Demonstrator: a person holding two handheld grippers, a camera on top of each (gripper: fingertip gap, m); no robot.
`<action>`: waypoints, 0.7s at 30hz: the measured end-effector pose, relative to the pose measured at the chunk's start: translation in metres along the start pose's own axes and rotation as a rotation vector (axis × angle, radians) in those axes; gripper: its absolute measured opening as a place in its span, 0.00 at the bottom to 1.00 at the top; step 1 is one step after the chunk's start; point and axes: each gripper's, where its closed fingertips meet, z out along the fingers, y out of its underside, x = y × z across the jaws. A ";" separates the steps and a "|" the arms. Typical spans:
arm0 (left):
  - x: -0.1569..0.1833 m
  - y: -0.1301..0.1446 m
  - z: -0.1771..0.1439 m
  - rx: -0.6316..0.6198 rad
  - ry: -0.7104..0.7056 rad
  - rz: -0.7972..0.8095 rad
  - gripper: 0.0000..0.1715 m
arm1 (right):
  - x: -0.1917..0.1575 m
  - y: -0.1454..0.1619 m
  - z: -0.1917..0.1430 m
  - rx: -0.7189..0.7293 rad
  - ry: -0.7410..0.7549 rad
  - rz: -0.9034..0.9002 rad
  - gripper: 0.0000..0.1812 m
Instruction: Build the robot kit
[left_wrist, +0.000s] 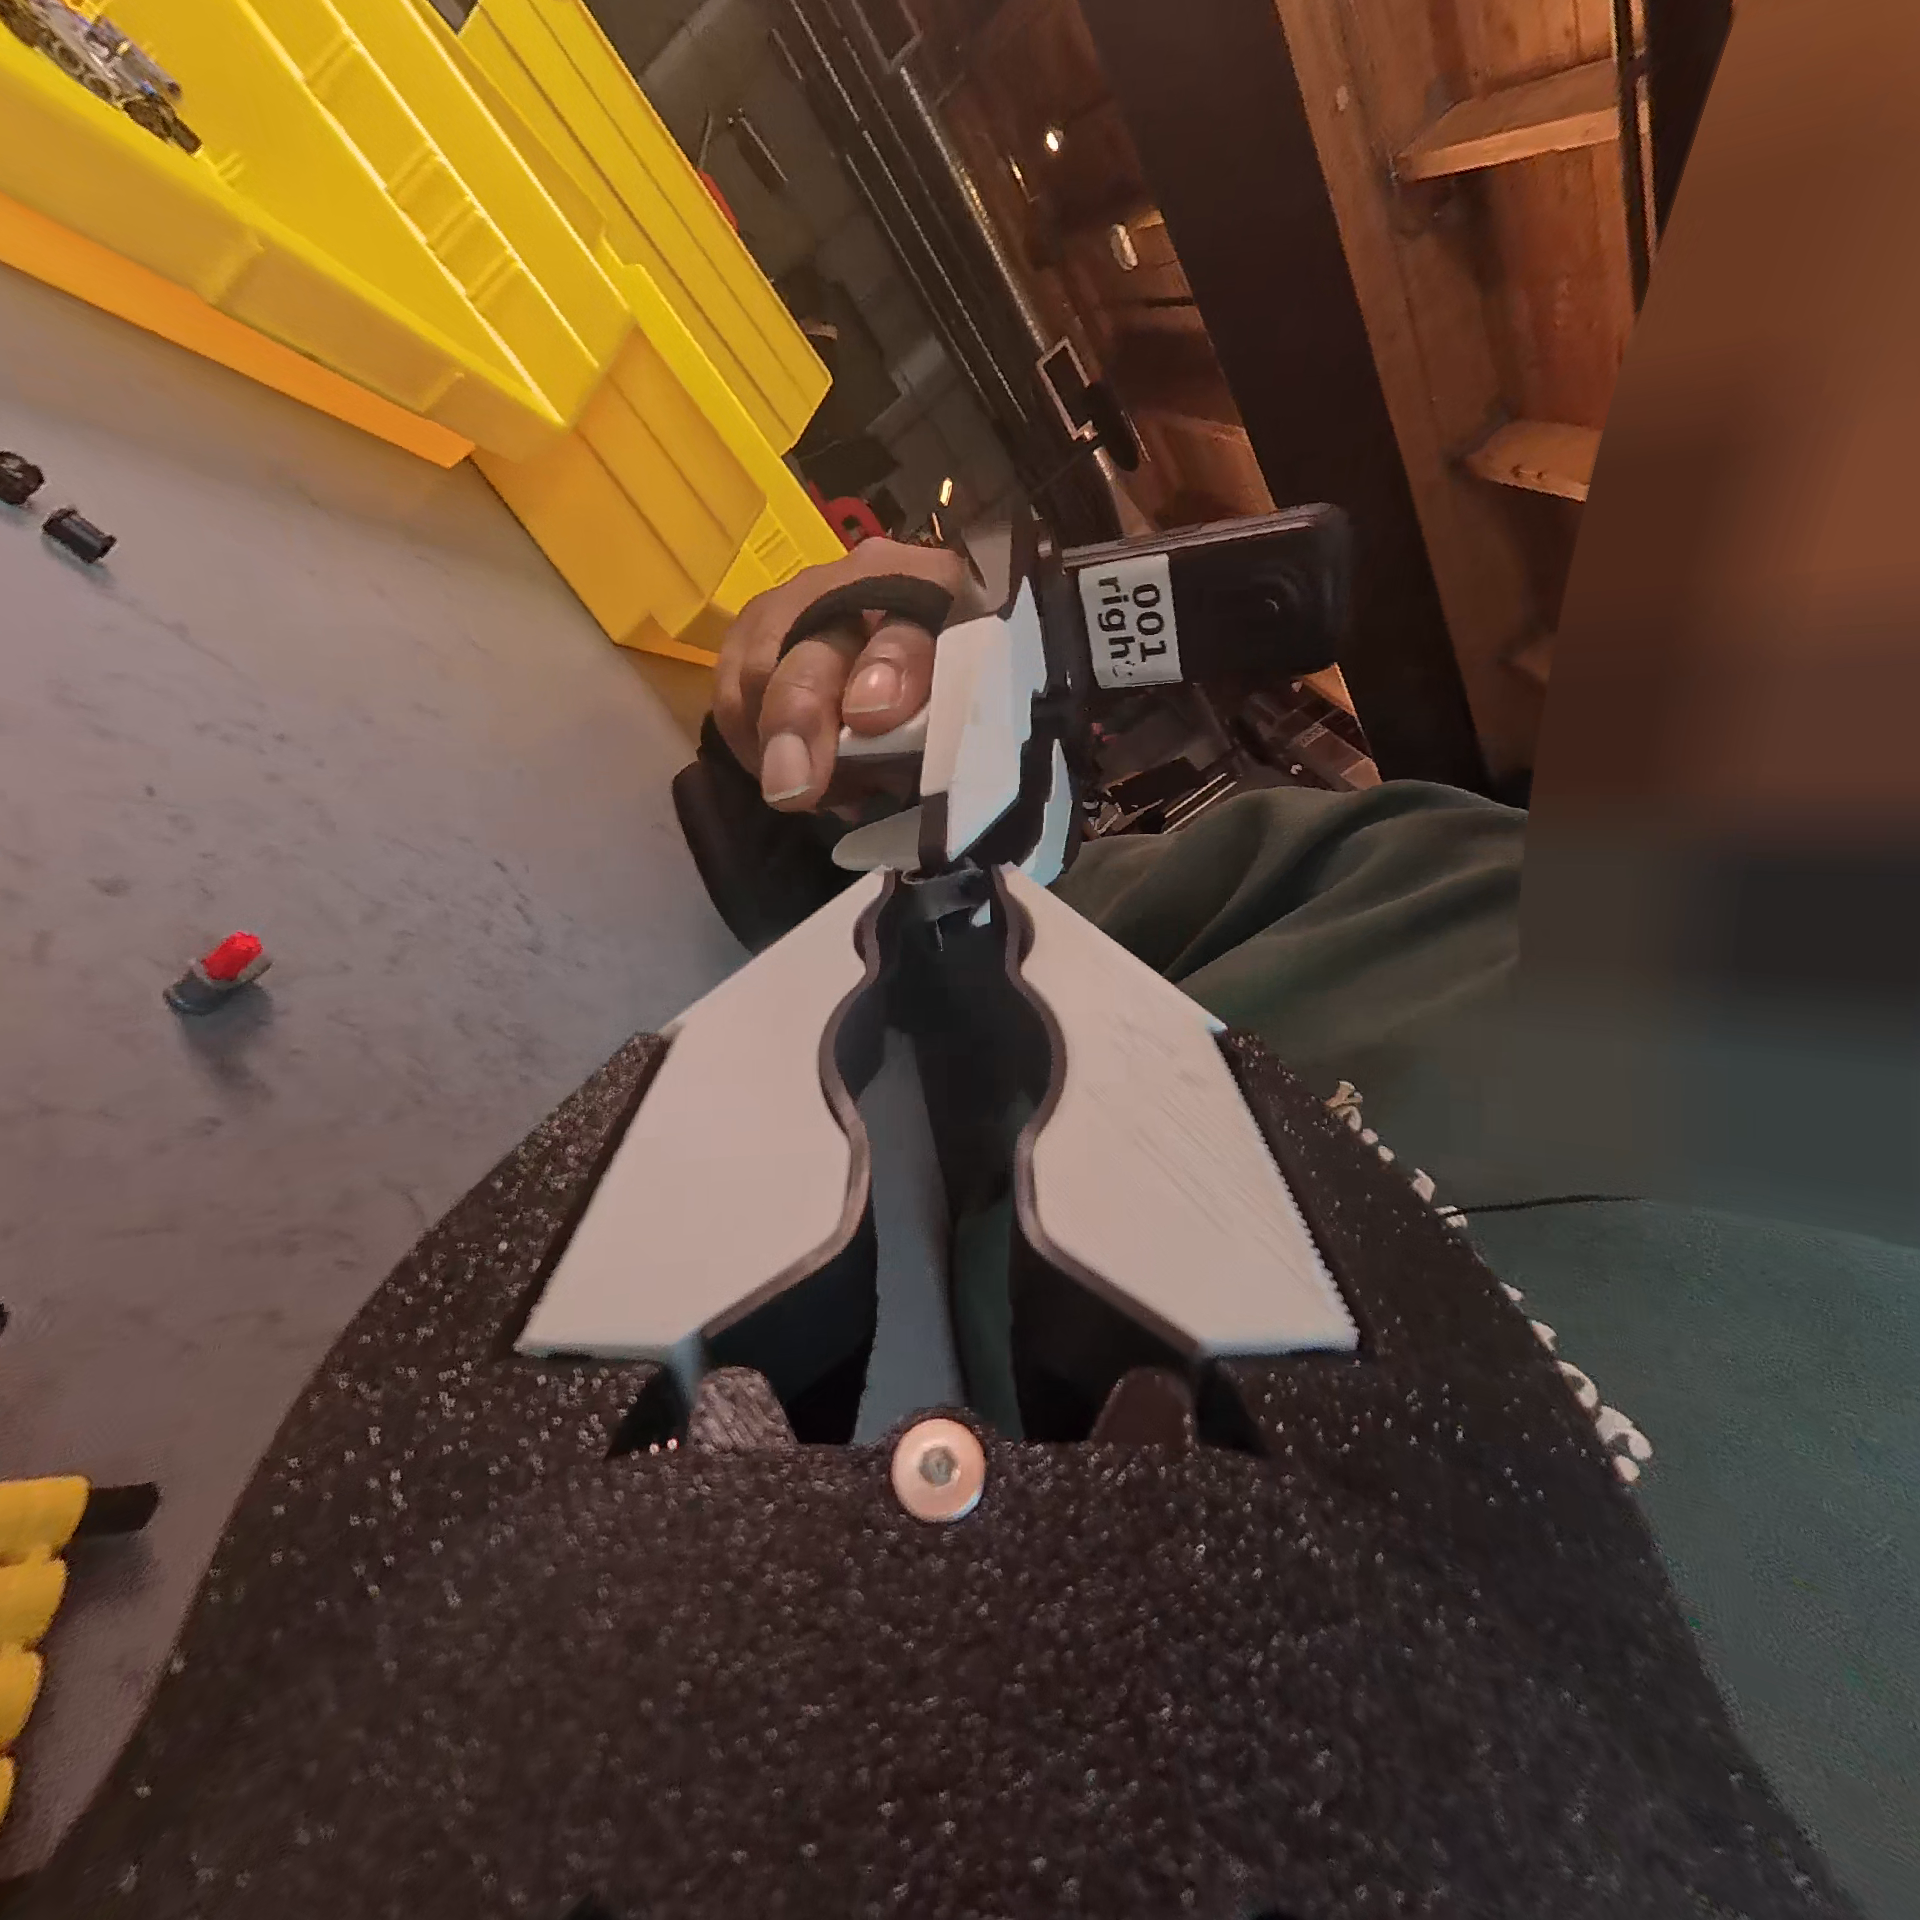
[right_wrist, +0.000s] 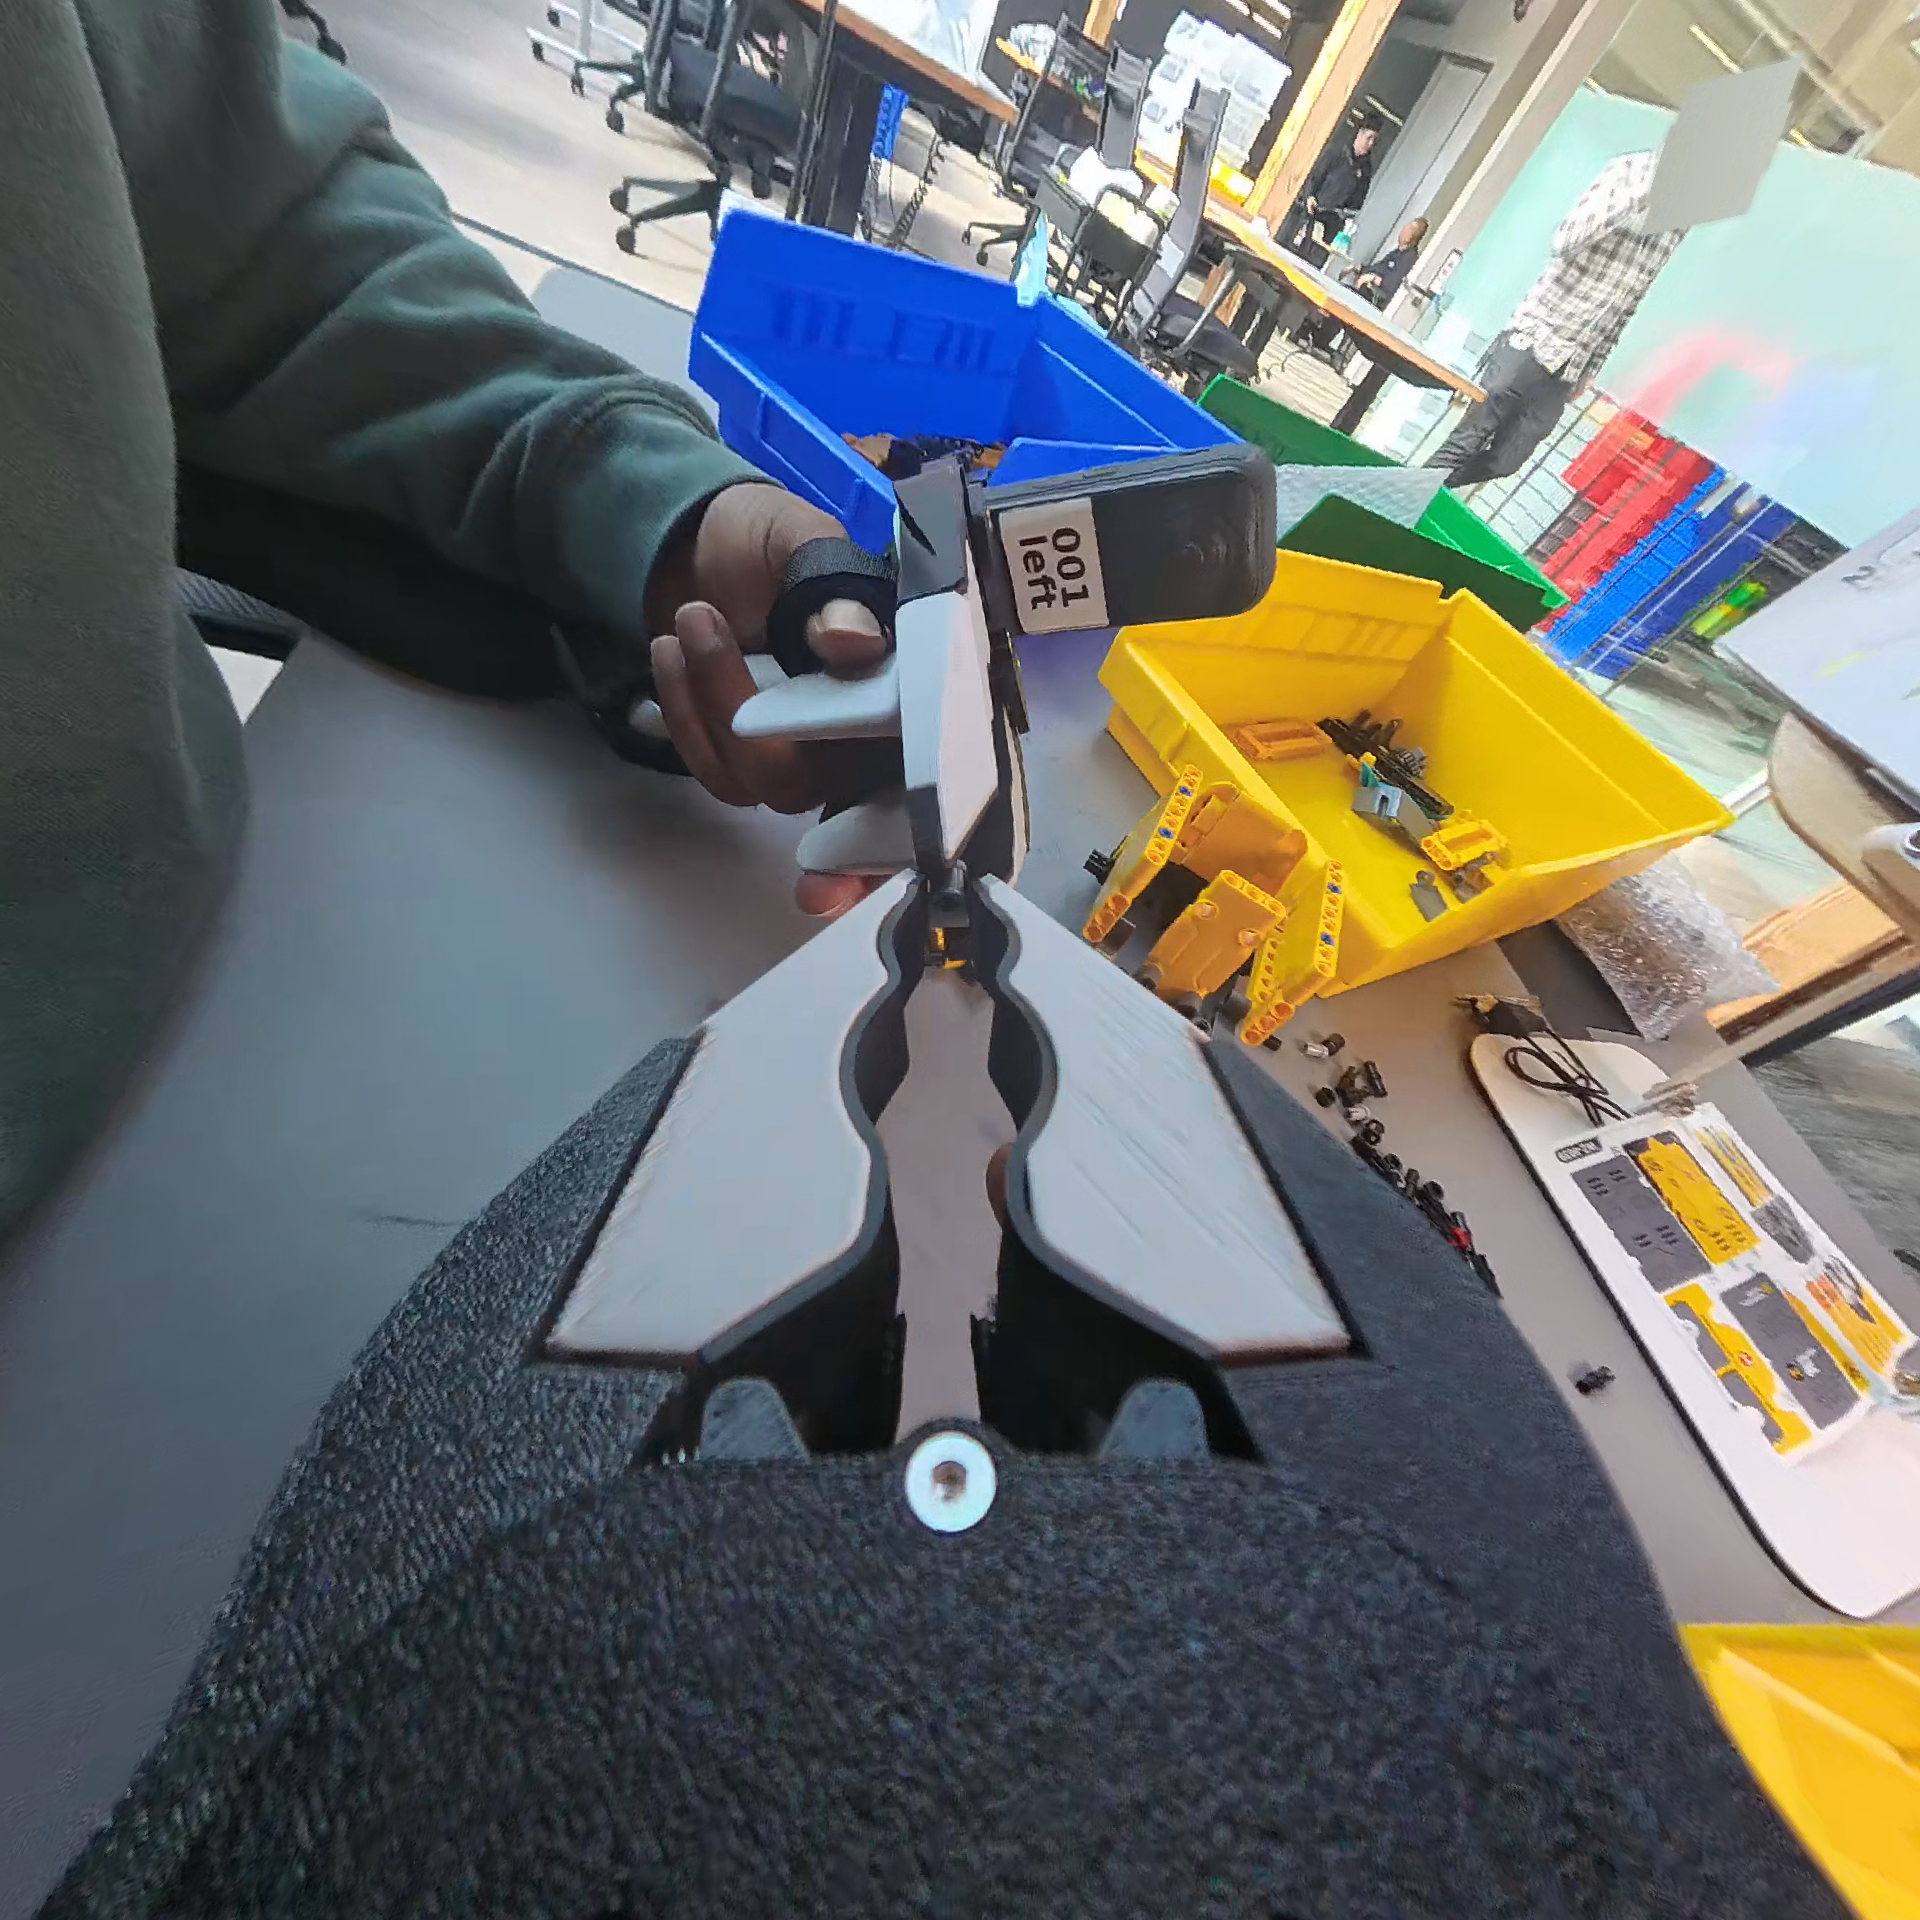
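Grey table, blue bin, green bin, yellow bin of orange and grey parts, yellow-and-black brick model, dark green sleeve, grey-fingered black speckled right gripper, red-topped grey piece.

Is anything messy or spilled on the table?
Yes: little black pieces lie scattered on the table beside the yellow bin, not inside it. The left tool and right tool meet on one small black part.
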 end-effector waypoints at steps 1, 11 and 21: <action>-0.001 0.000 0.000 -0.002 -0.011 0.008 0.09 | 0.000 0.001 0.001 -0.012 0.009 -0.019 0.04; 0.018 0.003 0.002 -0.020 0.154 -0.087 0.08 | -0.008 -0.015 -0.005 0.091 -0.014 -0.075 0.04; 0.011 0.001 0.001 -0.004 0.113 -0.087 0.09 | -0.004 -0.010 -0.002 0.058 -0.018 -0.011 0.03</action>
